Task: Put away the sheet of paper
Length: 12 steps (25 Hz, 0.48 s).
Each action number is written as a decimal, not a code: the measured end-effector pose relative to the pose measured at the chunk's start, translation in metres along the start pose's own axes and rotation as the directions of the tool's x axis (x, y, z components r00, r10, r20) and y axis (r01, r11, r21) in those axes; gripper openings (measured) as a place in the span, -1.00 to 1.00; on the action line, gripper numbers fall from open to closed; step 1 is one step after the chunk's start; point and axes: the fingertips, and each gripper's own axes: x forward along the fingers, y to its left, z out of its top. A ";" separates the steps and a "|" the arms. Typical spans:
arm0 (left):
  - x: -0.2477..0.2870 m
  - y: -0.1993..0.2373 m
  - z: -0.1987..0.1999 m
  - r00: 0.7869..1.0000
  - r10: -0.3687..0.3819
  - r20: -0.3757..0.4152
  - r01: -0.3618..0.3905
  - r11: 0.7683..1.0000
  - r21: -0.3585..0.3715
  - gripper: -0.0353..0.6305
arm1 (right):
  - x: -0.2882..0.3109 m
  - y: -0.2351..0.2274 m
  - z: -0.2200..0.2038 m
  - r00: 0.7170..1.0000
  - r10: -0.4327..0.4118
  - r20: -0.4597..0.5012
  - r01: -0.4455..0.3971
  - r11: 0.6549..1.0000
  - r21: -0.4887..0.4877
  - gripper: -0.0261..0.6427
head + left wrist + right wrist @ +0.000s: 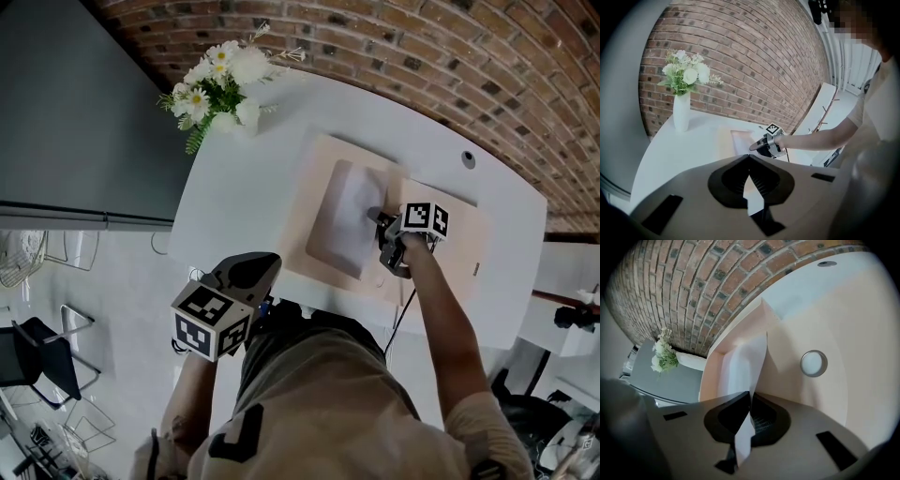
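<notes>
The white sheet of paper lies partly in the open peach folder on the white table. My right gripper is shut on the sheet's near edge. In the right gripper view the sheet runs up from between the jaws of that gripper and curves over the folder's pocket. My left gripper hangs off the table's near edge by the person's body. It is shut with nothing in it. From there the right gripper shows on the folder.
A white vase of daisies stands at the table's far left corner. A round snap sits on the folder's flap, and a cable hole is in the tabletop. A brick wall runs behind. A dark panel stands left.
</notes>
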 end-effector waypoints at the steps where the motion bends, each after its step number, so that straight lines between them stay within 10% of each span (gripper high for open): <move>1: 0.001 0.000 0.001 1.000 -0.003 0.002 0.003 1.000 0.002 -0.85 | -0.001 0.001 0.000 1.000 0.009 0.001 -0.009 1.000 -0.002 -0.85; 12: 0.001 0.003 0.004 1.000 0.000 0.006 0.000 1.000 0.007 -0.85 | -0.002 0.017 0.006 0.982 0.178 0.062 -0.183 0.980 0.076 -0.85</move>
